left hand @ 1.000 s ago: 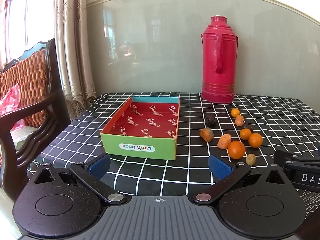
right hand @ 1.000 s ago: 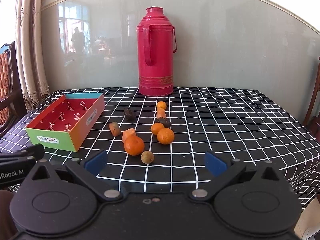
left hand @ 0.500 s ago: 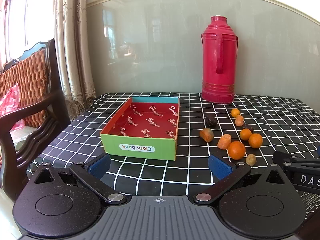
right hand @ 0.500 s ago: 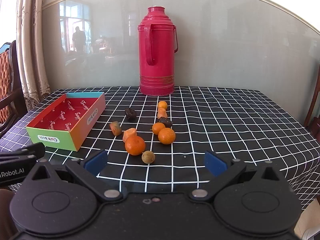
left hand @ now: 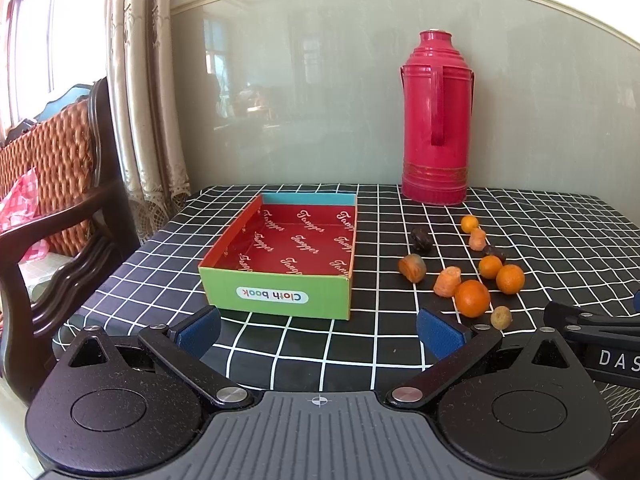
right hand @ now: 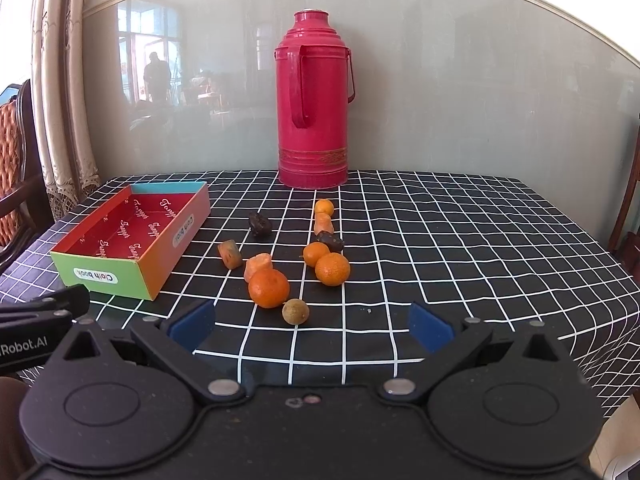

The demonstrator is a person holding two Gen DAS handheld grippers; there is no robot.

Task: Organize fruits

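Note:
An empty cardboard box (left hand: 280, 248) (right hand: 132, 240) with a red inside and a green front stands on the checked tablecloth. Right of it lie several small fruits: a large orange (left hand: 472, 298) (right hand: 269, 288), a smaller orange (right hand: 332, 269), a little green-brown fruit (right hand: 295, 311), carrot-like pieces (right hand: 258, 266) and dark dried fruits (right hand: 259, 223). My left gripper (left hand: 320, 326) is open just before the box's front wall, empty. My right gripper (right hand: 311, 322) is open too, with the green-brown fruit just ahead of its fingers.
A tall red thermos (left hand: 436, 120) (right hand: 314, 100) stands at the back by the glass wall. A wooden chair (left hand: 60, 208) with a woven back sits off the table's left edge. The table's right half (right hand: 480, 248) holds only the cloth.
My right gripper has crept slightly forward toward the fruits. The left gripper has barely moved. Nothing was picked up.

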